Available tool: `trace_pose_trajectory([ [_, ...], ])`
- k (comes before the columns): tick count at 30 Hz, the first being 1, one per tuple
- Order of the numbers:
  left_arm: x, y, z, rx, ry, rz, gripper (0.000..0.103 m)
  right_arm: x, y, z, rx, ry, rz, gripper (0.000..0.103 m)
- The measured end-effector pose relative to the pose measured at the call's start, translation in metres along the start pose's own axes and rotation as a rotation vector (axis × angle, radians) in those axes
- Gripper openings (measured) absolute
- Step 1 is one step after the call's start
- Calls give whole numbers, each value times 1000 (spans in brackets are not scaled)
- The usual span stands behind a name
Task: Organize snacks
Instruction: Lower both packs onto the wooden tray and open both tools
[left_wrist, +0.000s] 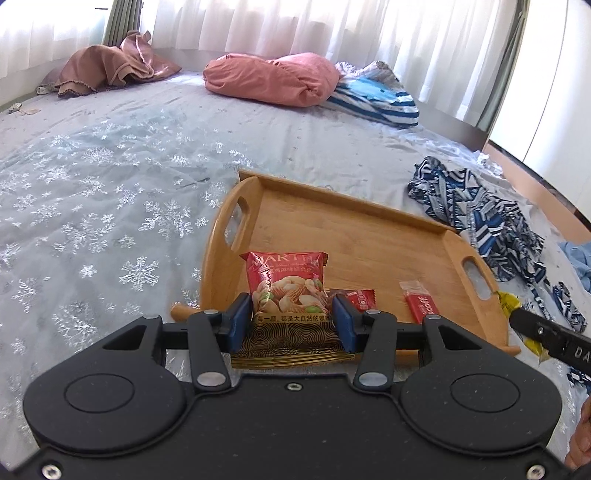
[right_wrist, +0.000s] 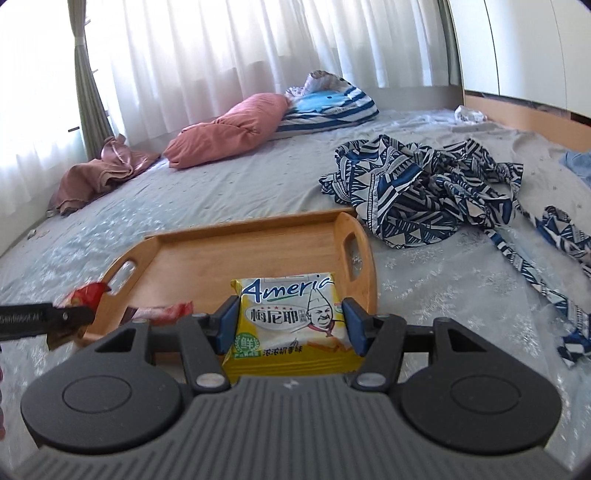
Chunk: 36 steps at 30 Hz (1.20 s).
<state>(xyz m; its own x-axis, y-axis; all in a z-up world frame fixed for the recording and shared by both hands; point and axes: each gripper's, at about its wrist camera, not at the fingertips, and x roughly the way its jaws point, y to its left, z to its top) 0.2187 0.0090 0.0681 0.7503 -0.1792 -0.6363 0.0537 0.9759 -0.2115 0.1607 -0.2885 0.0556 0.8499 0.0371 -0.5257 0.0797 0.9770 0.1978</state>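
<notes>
- Two small red packets (left_wrist: 421, 304) already lie at the near edge of the wooden tray (left_wrist: 354, 236) on the bed.
- The left gripper (left_wrist: 293, 314) clamps a red nut packet (left_wrist: 288, 284) just above the tray's near left corner.
- The right gripper (right_wrist: 290, 325) clamps a yellow biscuit packet (right_wrist: 291, 317) over the near right part.
- Left to do, by my judgement: set both down.

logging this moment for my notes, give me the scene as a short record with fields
surface: bed with snowflake cover
tray: wooden tray on the bed, two small red packets lying inside
left gripper: shut on a red nut packet
right gripper: shut on a yellow snack packet
nearby: patterned blue cloth, pink pillow
</notes>
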Motion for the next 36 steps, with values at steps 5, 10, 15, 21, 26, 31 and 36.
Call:
trace_pose_trajectory([
  [5, 25, -2, 3, -4, 17, 15, 46, 32, -3, 8, 3, 28, -16, 62],
  [10, 42, -5, 0, 14, 7, 47, 46, 60, -5, 7, 16, 67, -24, 62],
  [15, 53, -9, -3, 38, -1, 48, 46, 78, -3, 5, 1, 89, -35, 62],
  [21, 60, -17, -5, 103, -18, 83, 46, 92, -3, 1, 5, 105, -52, 62],
  [26, 66, -19, -5, 110, -22, 91, 46, 99, -1, 0, -6, 106, -56, 62],
  [31, 71, -22, -2, 117, -20, 87, 46, 101, 0, 2, -8, 108, -58, 62],
  [36, 78, -22, -2, 103, -12, 94, 46, 104, -1, 3, -1, 108, -59, 62],
])
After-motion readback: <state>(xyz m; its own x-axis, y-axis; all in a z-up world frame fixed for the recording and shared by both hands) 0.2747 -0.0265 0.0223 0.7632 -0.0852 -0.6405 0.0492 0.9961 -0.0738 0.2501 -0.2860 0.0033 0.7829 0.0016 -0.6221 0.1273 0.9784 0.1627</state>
